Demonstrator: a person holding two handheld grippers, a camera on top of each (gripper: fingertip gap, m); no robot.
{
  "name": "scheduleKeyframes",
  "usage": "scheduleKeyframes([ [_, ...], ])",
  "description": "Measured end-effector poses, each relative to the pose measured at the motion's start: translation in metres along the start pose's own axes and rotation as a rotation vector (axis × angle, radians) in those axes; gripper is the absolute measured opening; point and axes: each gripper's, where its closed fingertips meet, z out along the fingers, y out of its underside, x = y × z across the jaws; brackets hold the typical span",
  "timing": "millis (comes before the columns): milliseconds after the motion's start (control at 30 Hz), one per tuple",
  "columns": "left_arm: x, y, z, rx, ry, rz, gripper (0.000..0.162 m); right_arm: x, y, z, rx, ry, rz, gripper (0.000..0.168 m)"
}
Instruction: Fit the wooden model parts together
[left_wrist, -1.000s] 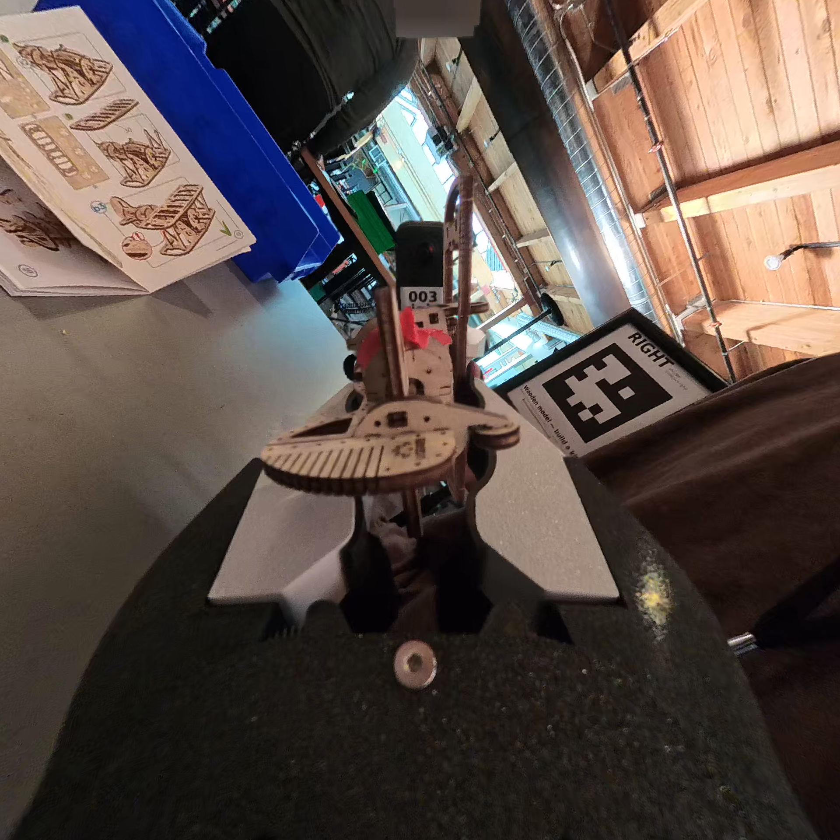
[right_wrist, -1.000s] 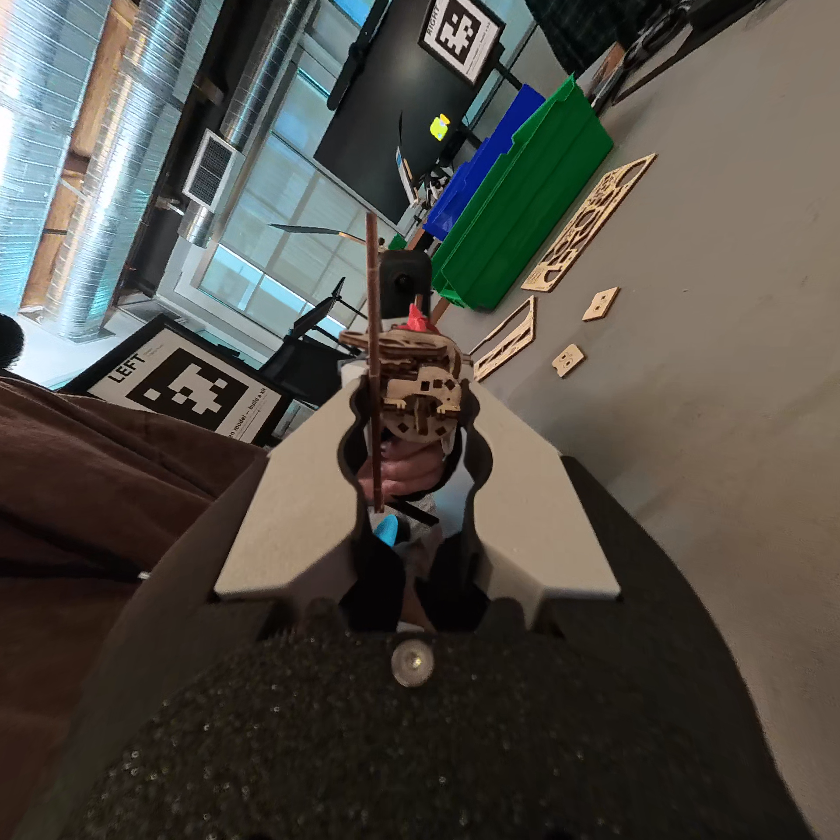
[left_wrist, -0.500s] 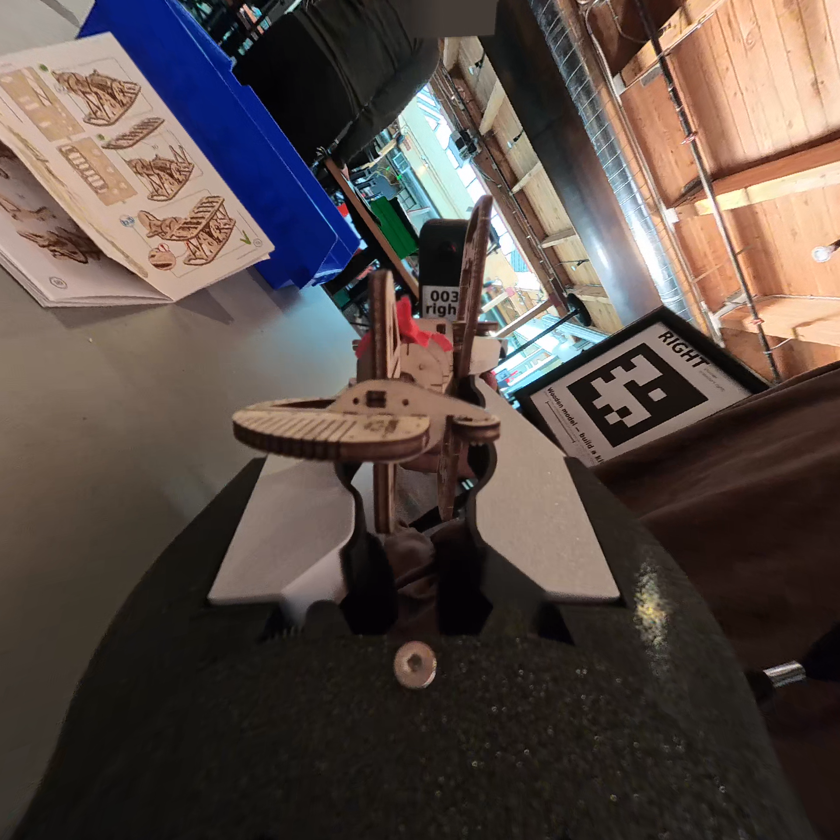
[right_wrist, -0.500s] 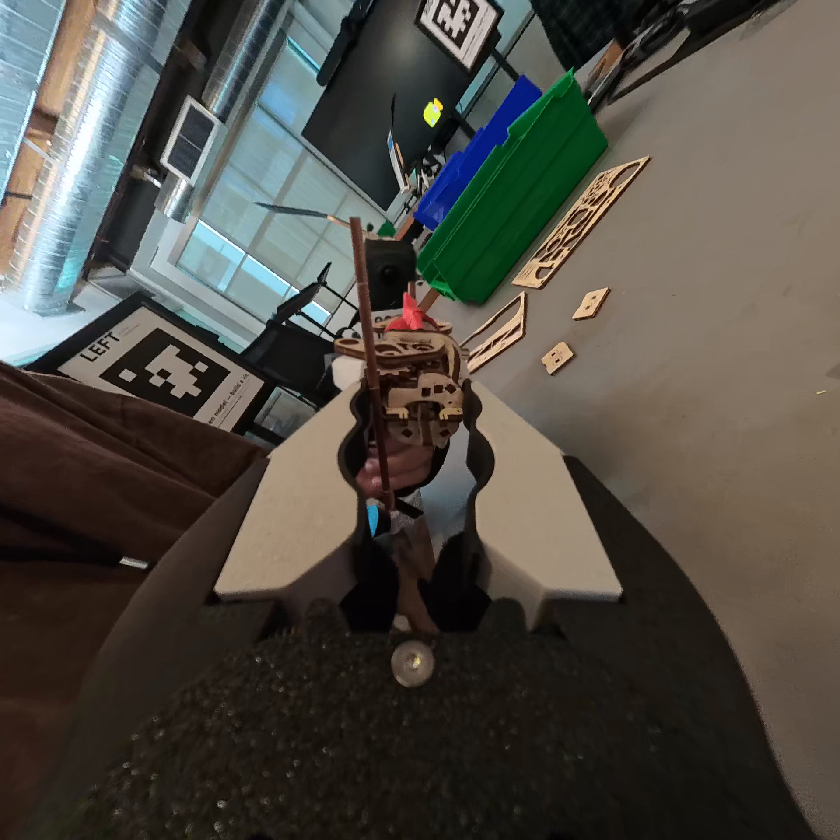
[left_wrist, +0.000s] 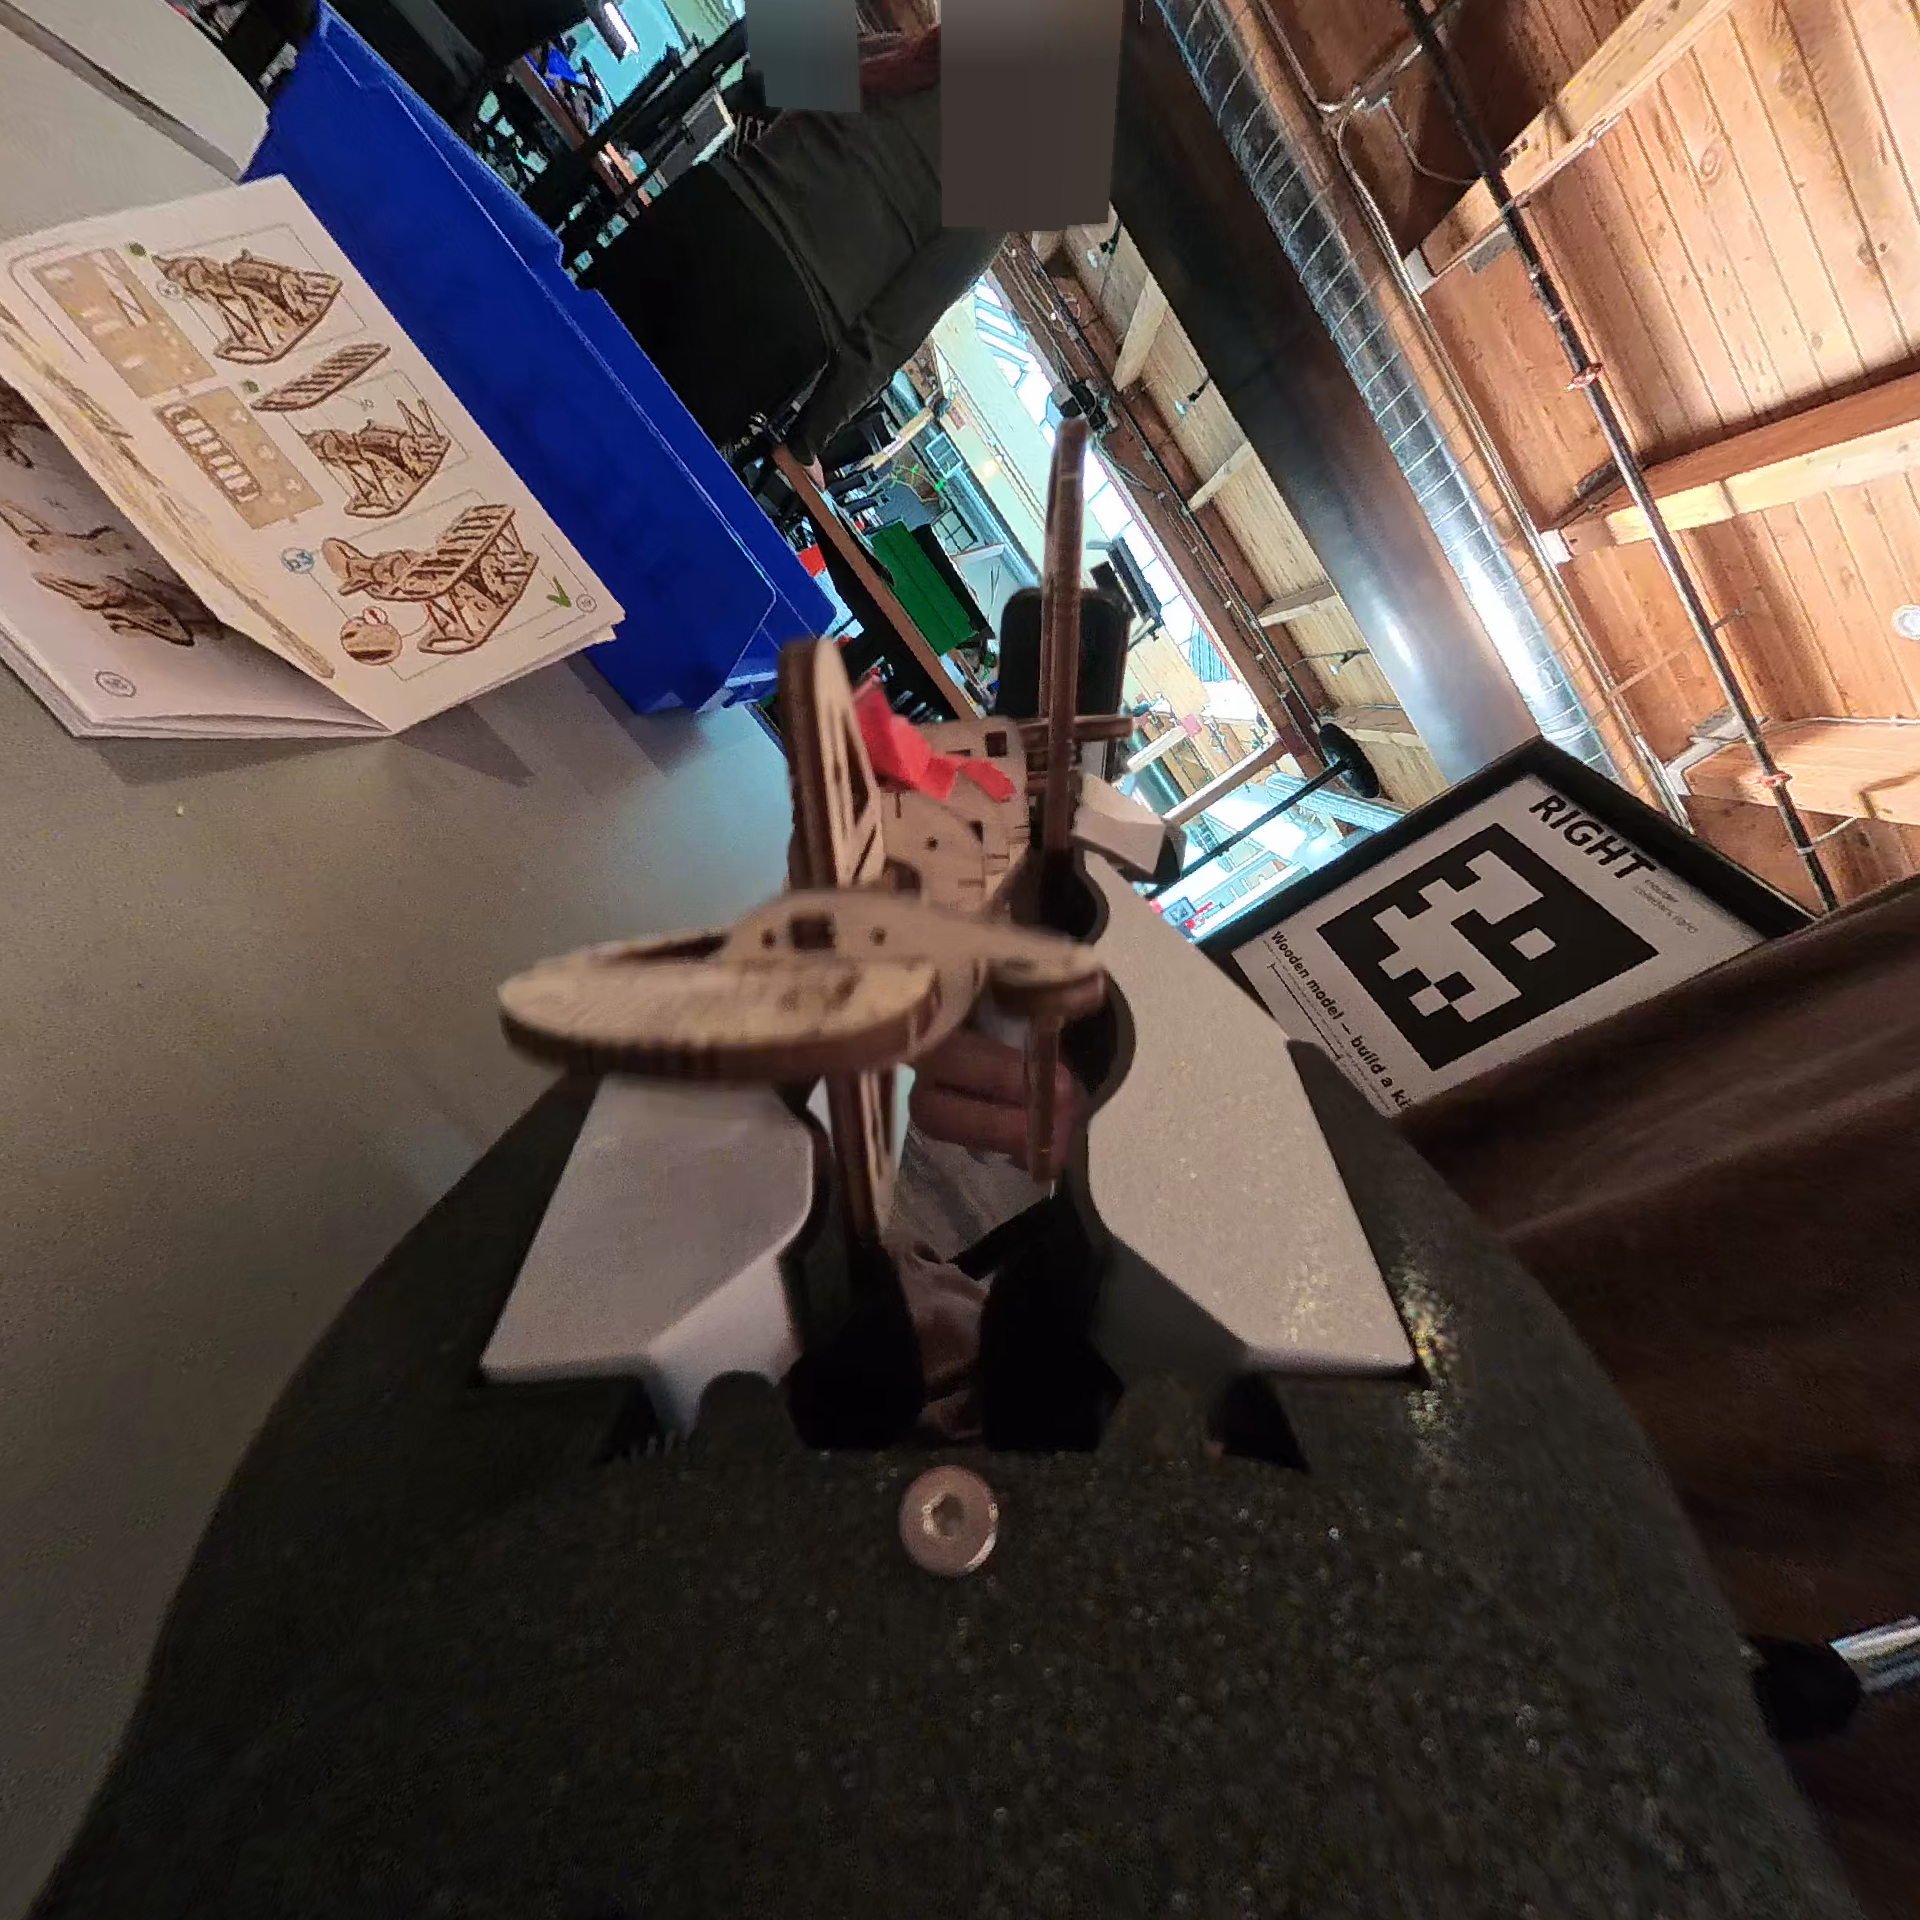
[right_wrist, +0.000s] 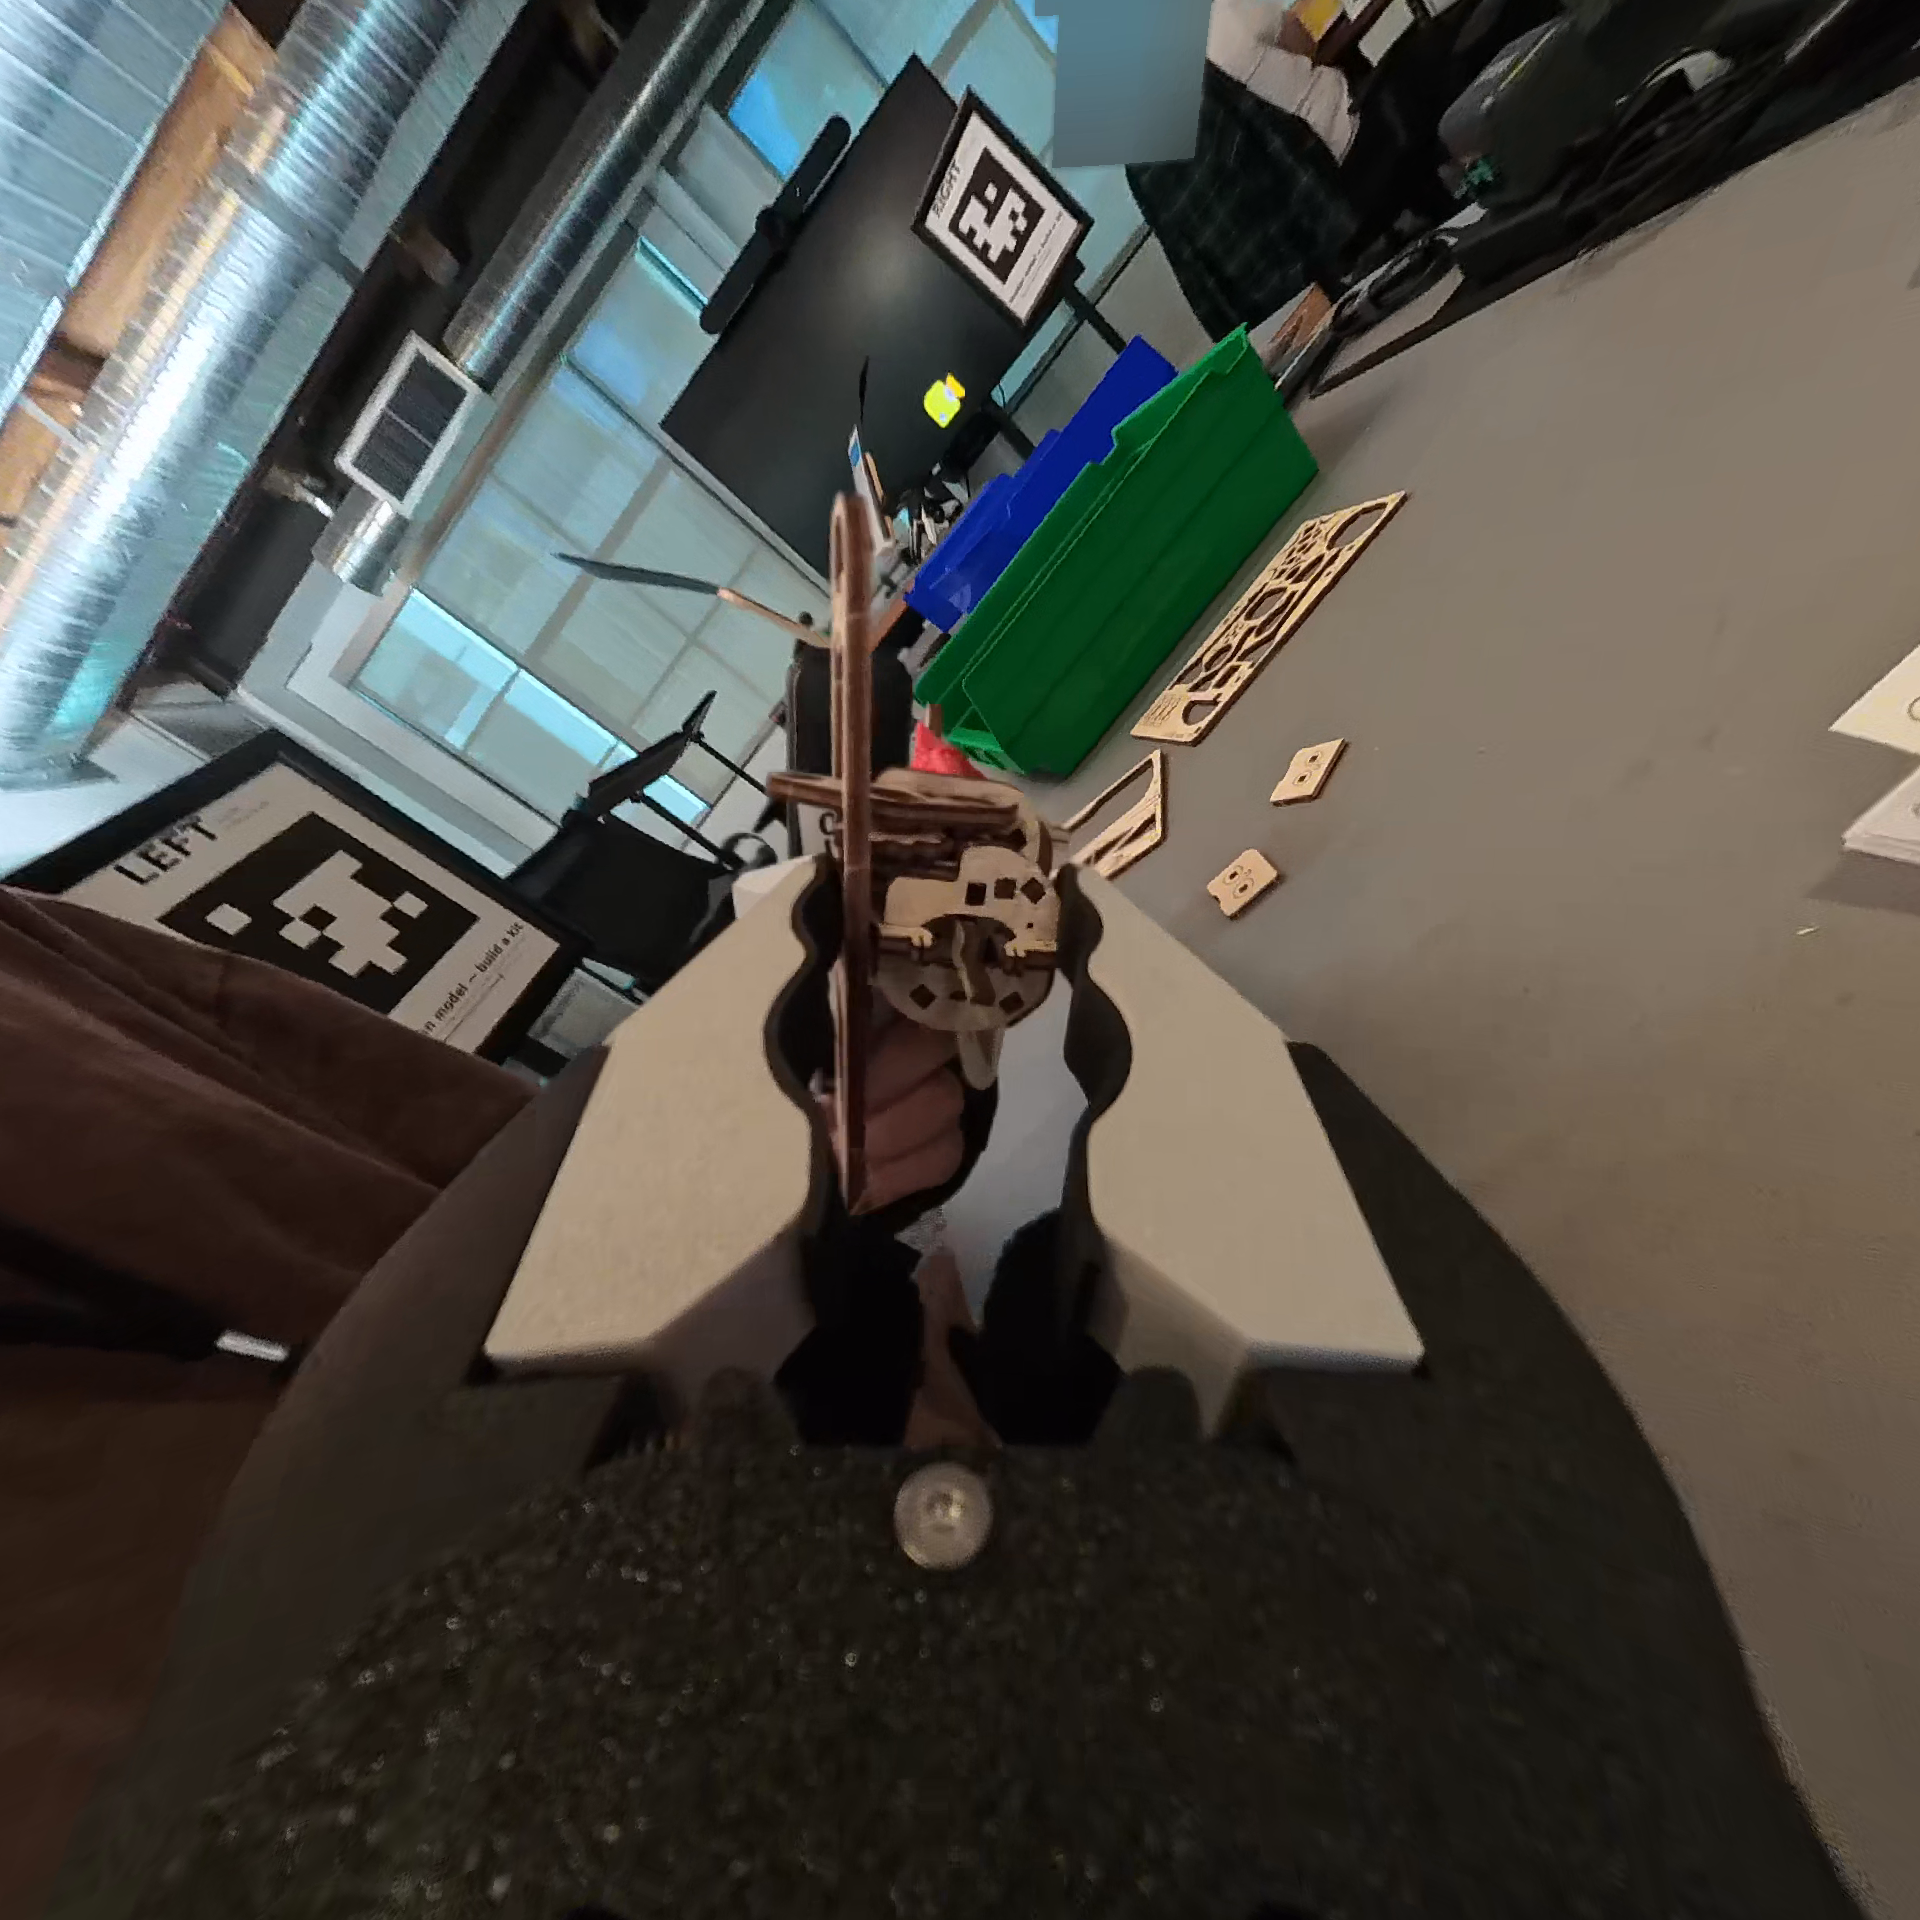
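Left wrist view: left gripper (left_wrist: 961, 1049) fingers closed on the wooden plane model (left_wrist: 810, 966), raised above the grey bench (left_wrist: 260, 987). Right gripper (right_wrist: 935, 997) fingers clamp a thin wooden part (right_wrist: 850, 831) against the model.

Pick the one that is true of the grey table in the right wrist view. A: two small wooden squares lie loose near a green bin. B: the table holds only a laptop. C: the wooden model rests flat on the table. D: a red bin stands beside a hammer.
A: two small wooden squares lie loose on the grey table, near the green bin and a cut-out wooden sheet.
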Motion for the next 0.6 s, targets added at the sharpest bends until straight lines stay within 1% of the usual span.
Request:
scheduleKeyframes([
  [100,-0.001,-0.004,-0.003,0.006,-0.007,0.030,0.039,-0.002,-0.001,0.003,0.000,-0.001,0.036,0.043],
  [167,0.003,-0.007,-0.002,0.022,-0.017,0.075,0.039,-0.004,-0.003,0.005,0.031,0.005,0.034,0.059],
  [200,0.006,-0.007,-0.001,0.026,-0.005,0.079,0.040,-0.003,-0.002,0.006,0.047,0.010,0.056,0.059],
  [300,0.008,-0.005,0.001,0.033,0.004,0.076,0.039,-0.004,0.001,0.006,0.101,-0.033,0.128,0.057],
  [400,0.008,0.000,0.003,0.016,0.008,0.073,0.039,-0.010,0.003,0.006,0.115,-0.053,0.101,0.047],
  [500,0.010,0.005,0.007,-0.012,-0.011,0.107,0.040,-0.011,0.003,0.007,0.094,-0.045,0.067,0.048],
  [600,0.010,0.005,0.008,-0.016,-0.009,0.097,0.039,-0.012,0.004,0.005,0.071,-0.044,0.051,0.047],
])
